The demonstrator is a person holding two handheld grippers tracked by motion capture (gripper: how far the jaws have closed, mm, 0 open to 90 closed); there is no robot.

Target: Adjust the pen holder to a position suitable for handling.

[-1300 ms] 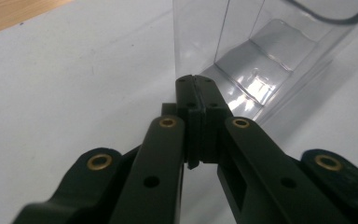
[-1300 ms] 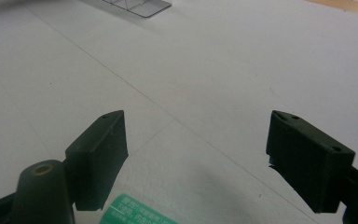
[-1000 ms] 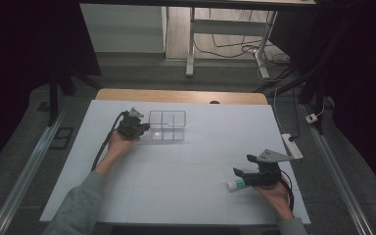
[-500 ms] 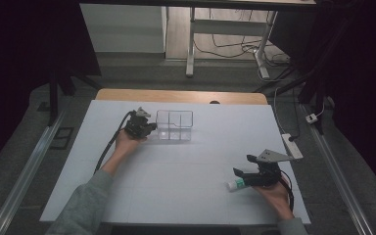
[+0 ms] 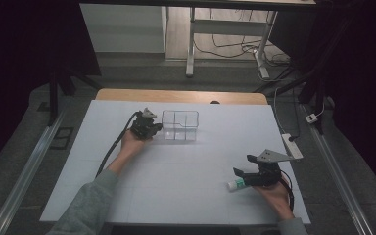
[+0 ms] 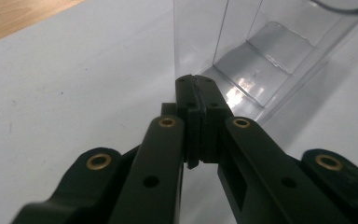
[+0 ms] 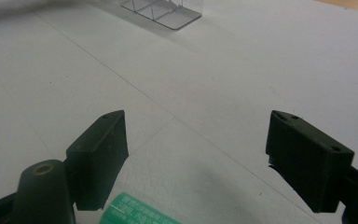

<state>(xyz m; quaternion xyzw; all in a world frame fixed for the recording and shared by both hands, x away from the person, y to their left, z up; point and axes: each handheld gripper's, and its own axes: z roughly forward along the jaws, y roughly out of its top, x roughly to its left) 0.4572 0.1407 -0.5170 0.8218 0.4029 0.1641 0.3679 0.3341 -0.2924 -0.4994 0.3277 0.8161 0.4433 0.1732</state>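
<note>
A clear plastic box (image 5: 180,125) with compartments stands on the white table (image 5: 176,166) at the back centre. My left gripper (image 5: 155,128) is shut with nothing between its jaws. In the left gripper view its tips (image 6: 196,81) rest against a corner edge of the clear box (image 6: 242,51). My right gripper (image 5: 241,171) is near the front right, open, with its jaws wide apart. A white tube with a green label (image 5: 236,185) lies on the table just under it. In the right gripper view the tube (image 7: 137,212) shows low, beside the gripper's (image 7: 209,158) left jaw, and is not gripped.
A bare wooden strip (image 5: 181,95) runs along the table's far edge. A power strip (image 5: 292,145) and cables lie off the right edge. Black cables trail from both grippers. The clear box (image 7: 163,10) sits far off in the right gripper view.
My left gripper has moved right across the table, and the clear box has slid right with it. The right gripper and the tube have stayed put.
</note>
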